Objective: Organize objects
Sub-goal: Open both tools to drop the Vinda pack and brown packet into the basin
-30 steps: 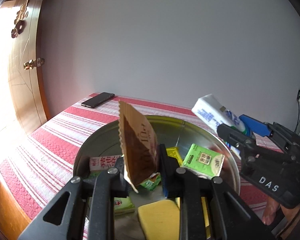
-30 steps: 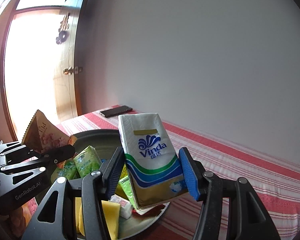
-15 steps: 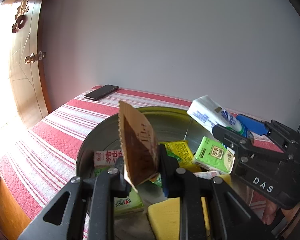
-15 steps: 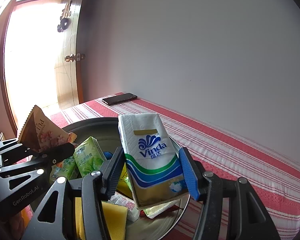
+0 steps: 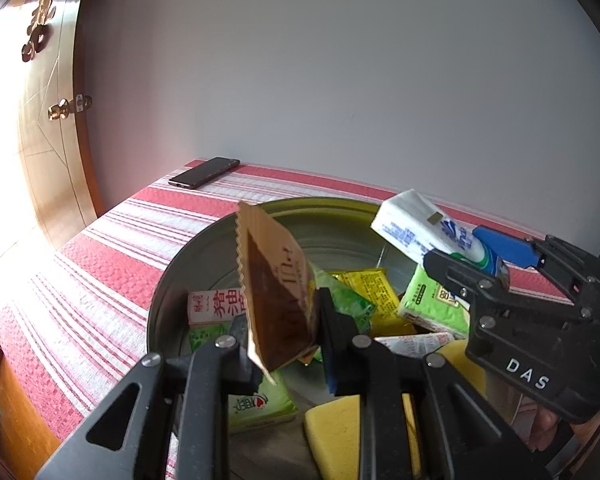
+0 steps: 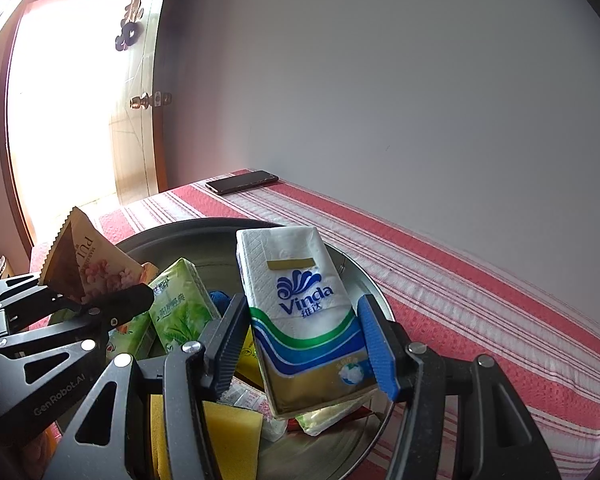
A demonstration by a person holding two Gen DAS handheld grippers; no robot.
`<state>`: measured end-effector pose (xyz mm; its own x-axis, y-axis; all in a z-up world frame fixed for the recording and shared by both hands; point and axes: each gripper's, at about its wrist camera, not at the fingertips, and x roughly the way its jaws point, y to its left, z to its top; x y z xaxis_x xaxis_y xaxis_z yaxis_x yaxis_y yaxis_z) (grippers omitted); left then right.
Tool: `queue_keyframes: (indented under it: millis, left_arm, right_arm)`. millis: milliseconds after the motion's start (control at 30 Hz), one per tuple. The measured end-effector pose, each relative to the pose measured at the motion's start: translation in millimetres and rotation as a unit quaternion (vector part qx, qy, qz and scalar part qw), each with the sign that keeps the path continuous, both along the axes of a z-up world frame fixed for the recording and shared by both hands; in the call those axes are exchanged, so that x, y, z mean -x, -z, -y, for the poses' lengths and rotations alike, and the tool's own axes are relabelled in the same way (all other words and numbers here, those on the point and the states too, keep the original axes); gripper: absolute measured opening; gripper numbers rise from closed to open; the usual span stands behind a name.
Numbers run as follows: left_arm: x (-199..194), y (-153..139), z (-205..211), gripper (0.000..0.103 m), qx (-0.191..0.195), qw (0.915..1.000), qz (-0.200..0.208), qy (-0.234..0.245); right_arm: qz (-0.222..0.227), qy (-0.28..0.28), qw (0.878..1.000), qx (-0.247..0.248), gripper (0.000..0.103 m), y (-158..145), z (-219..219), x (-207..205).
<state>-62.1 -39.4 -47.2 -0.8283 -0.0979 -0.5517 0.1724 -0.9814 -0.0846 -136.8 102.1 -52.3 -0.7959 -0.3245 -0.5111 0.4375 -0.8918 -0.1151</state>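
My left gripper (image 5: 284,320) is shut on a brown sachet (image 5: 274,284) with a serrated edge, held upright above a round metal basin (image 5: 172,280). The sachet also shows in the right wrist view (image 6: 88,268). My right gripper (image 6: 300,332) is shut on a white Vinda tissue pack (image 6: 304,312), held over the basin's right side; it also shows in the left wrist view (image 5: 424,232). The basin (image 6: 364,280) holds green tissue packs (image 6: 180,308), yellow sponges (image 5: 336,432) and several small packets.
The basin sits on a table with a red and white striped cloth (image 5: 100,264). A black phone (image 5: 204,172) lies at the table's far left corner. A grey wall stands behind, and a wooden door (image 5: 48,128) is at the left.
Both grippers have lowered and tilted slightly toward the basin, each still holding its item. More of the basin's contents show now.
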Motion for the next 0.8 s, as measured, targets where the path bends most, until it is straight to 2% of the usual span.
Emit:
queue_keyframes:
  millis: [100,167,200,267,333,400,600,733,800]
  left_arm:
    - [-0.8,-0.7,-1.6,0.024,0.003,1.0,-0.001,0.001]
    - [-3.4,-2.4,-1.7,0.053,0.003,1.0,-0.004,-0.002]
    - [-6.3,-4.5,-1.0,0.057,0.003,0.9999,-0.01,-0.008]
    - [-11.2,-9.4,1.1,0.074,0.002,0.9997,-0.02,-0.014]
    - [-14.6,-13.5,2.6,0.082,0.0,0.9995,-0.027,-0.018]
    - [-18.1,-18.4,3.3,0.083,-0.002,0.9993,-0.033,-0.019]
    - [-22.7,-24.6,6.0,0.09,0.006,0.9988,-0.033,-0.035]
    - [-26.3,-26.0,7.8,0.101,0.012,0.9983,-0.034,-0.045]
    - [-27.1,-26.2,9.4,0.103,0.013,0.9982,-0.034,-0.048]
  right_arm:
    - [0.007,-0.002,1.0,-0.005,0.061,2.2,1.7,1.6]
    - [0.004,-0.005,1.0,-0.011,0.062,2.5,2.9,-0.9]
    - [-0.001,-0.004,1.0,-0.014,0.064,1.6,3.3,-3.1]
    - [-0.012,0.002,1.0,-0.011,0.065,-1.7,0.9,-7.6]
    - [-0.017,0.008,1.0,-0.001,0.067,-6.1,-4.9,-11.2]
    - [-0.023,0.012,1.0,0.011,0.073,-11.5,-10.4,-15.7]
    - [-0.04,0.012,0.999,0.025,0.074,-25.1,-16.3,-29.6]
    - [-0.041,0.012,0.999,0.029,0.074,-27.0,-17.1,-30.5]
    - [-0.039,0.013,0.999,0.033,0.074,-26.7,-17.7,-30.2]
